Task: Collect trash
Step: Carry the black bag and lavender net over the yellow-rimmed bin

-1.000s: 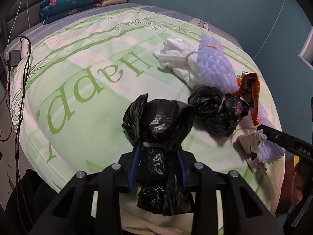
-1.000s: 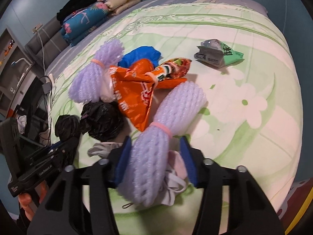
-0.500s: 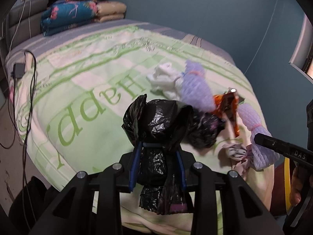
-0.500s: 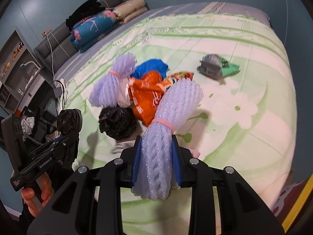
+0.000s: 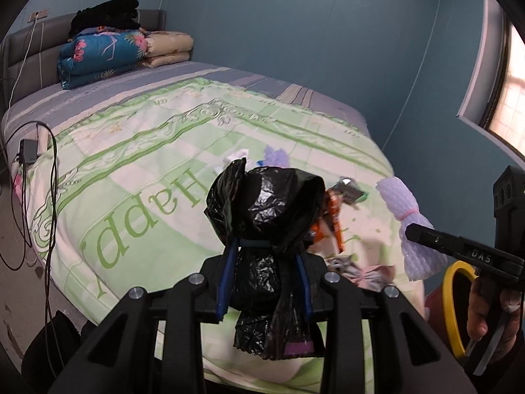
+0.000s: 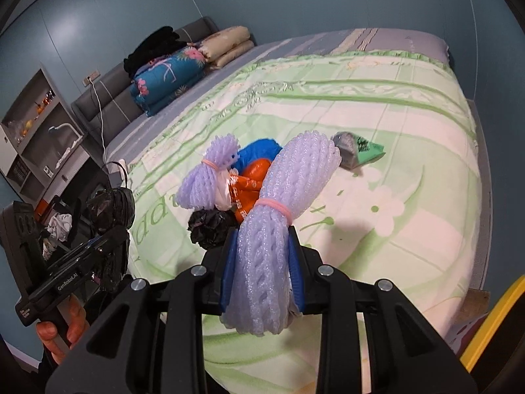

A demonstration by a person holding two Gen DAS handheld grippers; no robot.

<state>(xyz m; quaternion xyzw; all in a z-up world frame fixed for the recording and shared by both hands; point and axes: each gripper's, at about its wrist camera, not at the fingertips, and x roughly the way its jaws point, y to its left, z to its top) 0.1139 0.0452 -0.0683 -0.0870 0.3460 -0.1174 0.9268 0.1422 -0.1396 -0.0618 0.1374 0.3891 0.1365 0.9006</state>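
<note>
My left gripper is shut on a knotted black plastic bag, held above the near edge of the bed. My right gripper is shut on a lilac foam-net roll tied with a pink band, also lifted off the bed. Each gripper shows in the other's view: the right one with its roll, the left one with its bag. On the quilt lie another lilac foam bundle, an orange wrapper, a blue bag, a black bag and a green-silver packet.
A yellow-rimmed bin stands by the bed's near corner, below the right gripper. Folded quilts are stacked at the headboard. A charger and cables hang over the bed's left edge. Shelves stand beyond the headboard.
The right jaws closed on the foam roll and lifted it off the bed. Both grippers rose with their loads and tilted up, so more wall shows.
</note>
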